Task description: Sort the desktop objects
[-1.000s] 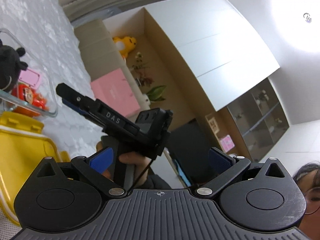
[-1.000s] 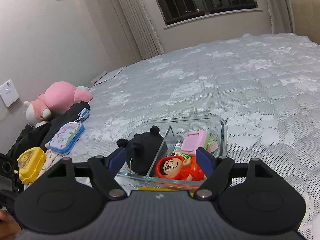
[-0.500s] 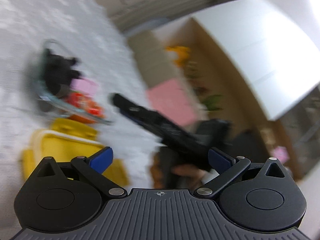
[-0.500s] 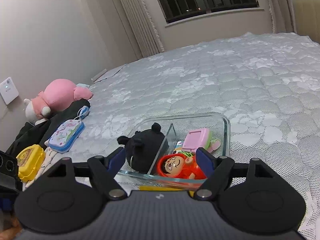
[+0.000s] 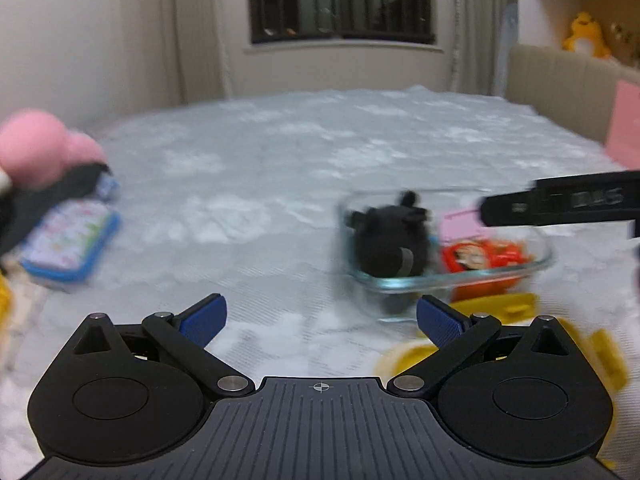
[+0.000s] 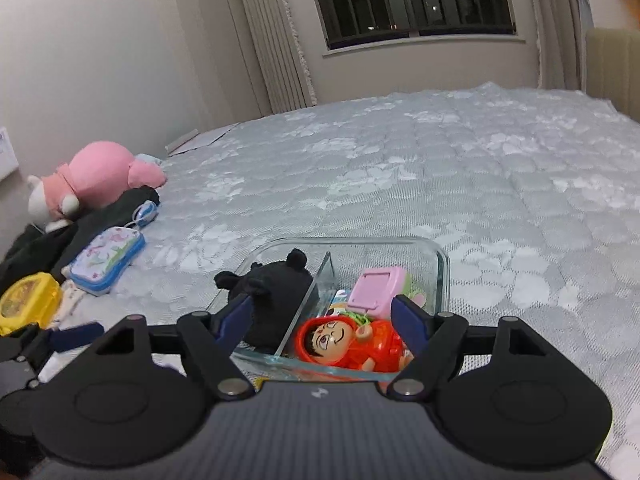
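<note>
— Both grippers were empty when we looked: our left gripper had its blue fingers spread wide over bare quilt, and our right gripper was just as wide, with nothing between the pads.

— And where did we see the toys?

— Straight ahead of our right gripper sat the divided glass dish. Its left compartment held the black plush; the right one held the red doll nearest us and the pink case behind it.

— What lay outside the dish?

— Off to the left of our right gripper we saw the blue pouch, the small yellow box and the pink plush on the bed. Our left view was blurred.
</note>
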`<state>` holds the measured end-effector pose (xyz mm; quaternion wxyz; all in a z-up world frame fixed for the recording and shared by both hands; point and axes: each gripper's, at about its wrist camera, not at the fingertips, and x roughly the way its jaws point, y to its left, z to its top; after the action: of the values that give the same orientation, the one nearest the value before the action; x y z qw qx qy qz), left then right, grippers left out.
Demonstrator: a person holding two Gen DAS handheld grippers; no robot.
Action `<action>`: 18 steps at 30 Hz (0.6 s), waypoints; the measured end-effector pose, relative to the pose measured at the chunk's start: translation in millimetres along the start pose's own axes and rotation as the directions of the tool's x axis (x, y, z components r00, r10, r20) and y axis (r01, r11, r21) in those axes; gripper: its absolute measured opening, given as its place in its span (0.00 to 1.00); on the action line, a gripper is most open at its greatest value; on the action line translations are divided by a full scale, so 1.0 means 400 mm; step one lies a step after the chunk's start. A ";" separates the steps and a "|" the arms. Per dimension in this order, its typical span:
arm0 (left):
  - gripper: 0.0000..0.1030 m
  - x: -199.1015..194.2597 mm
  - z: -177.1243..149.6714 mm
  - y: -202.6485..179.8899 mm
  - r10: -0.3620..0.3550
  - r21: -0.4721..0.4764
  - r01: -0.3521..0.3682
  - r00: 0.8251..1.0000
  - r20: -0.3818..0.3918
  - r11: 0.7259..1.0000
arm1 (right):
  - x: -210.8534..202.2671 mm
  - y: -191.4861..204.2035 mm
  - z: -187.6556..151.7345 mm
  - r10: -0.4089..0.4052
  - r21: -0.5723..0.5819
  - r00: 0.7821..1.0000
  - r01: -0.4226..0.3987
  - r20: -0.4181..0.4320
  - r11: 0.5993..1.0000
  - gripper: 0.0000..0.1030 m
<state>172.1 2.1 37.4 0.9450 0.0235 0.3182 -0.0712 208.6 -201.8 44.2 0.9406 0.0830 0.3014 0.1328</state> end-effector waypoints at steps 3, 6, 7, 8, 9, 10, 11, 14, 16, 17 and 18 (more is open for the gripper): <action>1.00 0.005 -0.003 0.005 -0.088 -0.054 0.087 0.996 -0.027 0.995 | 0.017 0.014 0.012 -0.003 -0.025 1.000 0.003 -0.011 1.000 0.69; 1.00 0.003 -0.004 -0.004 -0.092 -0.048 0.091 0.996 -0.022 0.995 | 0.037 0.041 0.028 0.018 -0.062 0.999 -0.020 -0.036 0.998 0.66; 1.00 0.002 -0.003 -0.005 -0.088 -0.045 0.087 0.996 -0.020 0.995 | 0.047 0.055 0.032 0.022 -0.085 0.999 -0.025 -0.042 0.996 0.66; 1.00 0.007 -0.001 -0.007 -0.086 -0.047 0.085 0.996 -0.021 0.995 | 0.060 0.071 0.034 0.021 -0.117 0.999 -0.027 -0.050 0.993 0.66; 1.00 0.015 0.000 -0.007 -0.087 -0.051 0.086 0.996 -0.024 0.995 | 0.074 0.087 0.036 0.020 -0.149 0.998 -0.028 -0.058 0.988 0.66; 1.00 0.022 0.001 -0.006 -0.095 -0.057 0.093 0.995 -0.029 0.994 | 0.087 0.104 0.038 0.018 -0.181 0.998 -0.030 -0.065 0.983 0.66; 1.00 0.028 0.002 -0.005 -0.104 -0.063 0.102 0.994 -0.037 0.993 | 0.100 0.120 0.040 0.017 -0.212 0.997 -0.032 -0.073 0.977 0.66; 1.00 0.037 0.003 0.001 -0.132 -0.077 0.128 0.989 -0.063 0.989 | 0.141 0.147 0.039 -0.006 -0.290 0.995 -0.024 -0.103 0.957 0.56; 1.00 0.047 0.003 0.002 -0.126 -0.080 0.119 0.988 -0.084 0.990 | 0.169 0.162 0.037 -0.025 -0.339 0.992 -0.018 -0.123 0.941 0.51; 1.00 0.051 0.004 0.005 -0.120 -0.078 0.113 0.989 -0.091 0.990 | 0.183 0.169 0.036 -0.036 -0.363 0.990 -0.015 -0.133 0.932 0.50; 1.00 0.053 0.005 0.009 -0.128 -0.079 0.121 0.987 -0.094 0.989 | 0.197 0.176 0.035 -0.046 -0.387 0.989 -0.013 -0.142 0.922 0.49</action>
<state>190.6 3.1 26.0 0.9220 -0.0277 0.3680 -0.1171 264.5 -112.4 29.1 0.9144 -0.1168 0.3392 0.1874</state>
